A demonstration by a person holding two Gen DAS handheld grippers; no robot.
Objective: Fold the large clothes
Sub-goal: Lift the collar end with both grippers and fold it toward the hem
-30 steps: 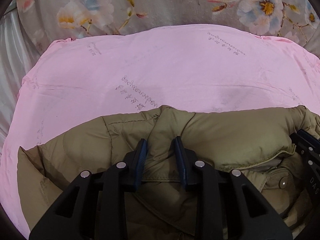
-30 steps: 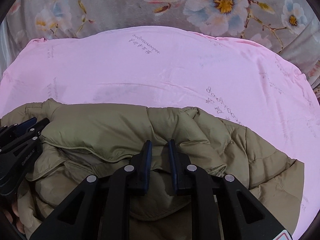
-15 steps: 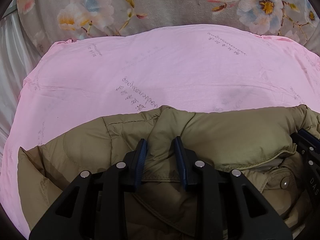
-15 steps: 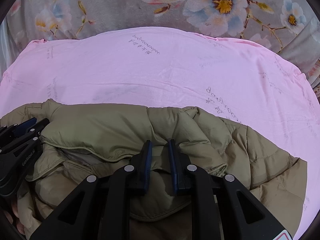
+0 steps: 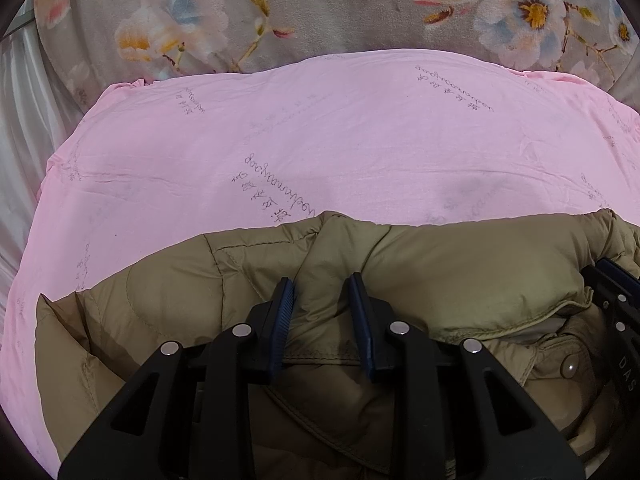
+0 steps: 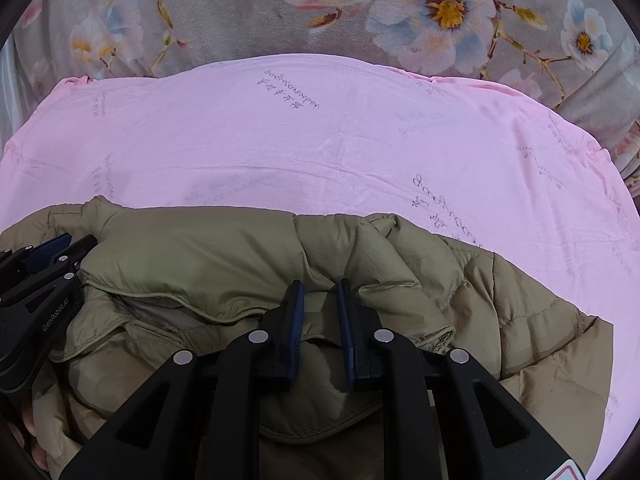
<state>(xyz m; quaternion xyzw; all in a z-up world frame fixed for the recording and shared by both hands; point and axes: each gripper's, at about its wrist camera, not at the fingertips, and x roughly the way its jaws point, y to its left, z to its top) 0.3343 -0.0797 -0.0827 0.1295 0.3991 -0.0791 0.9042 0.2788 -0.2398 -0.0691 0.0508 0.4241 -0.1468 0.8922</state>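
Note:
An olive padded jacket (image 5: 460, 272) lies bunched at the near edge of a pink sheet (image 5: 340, 152); it also shows in the right wrist view (image 6: 208, 256). My left gripper (image 5: 320, 286) is shut on a thick fold of the jacket near its left shoulder. My right gripper (image 6: 319, 290) is shut on a fold near its right shoulder. Each gripper shows at the edge of the other view: the right gripper (image 5: 616, 304) and the left gripper (image 6: 44, 276). A metal snap (image 5: 568, 368) shows on the jacket's front.
The pink sheet (image 6: 320, 152) with faint printed writing covers the surface beyond the jacket. A grey blanket with large flowers (image 5: 320, 12) lies along the far side. Pale folded fabric (image 5: 16, 152) hangs at the far left.
Both grippers hold the same folds. The jacket and views shifted only very slightly.

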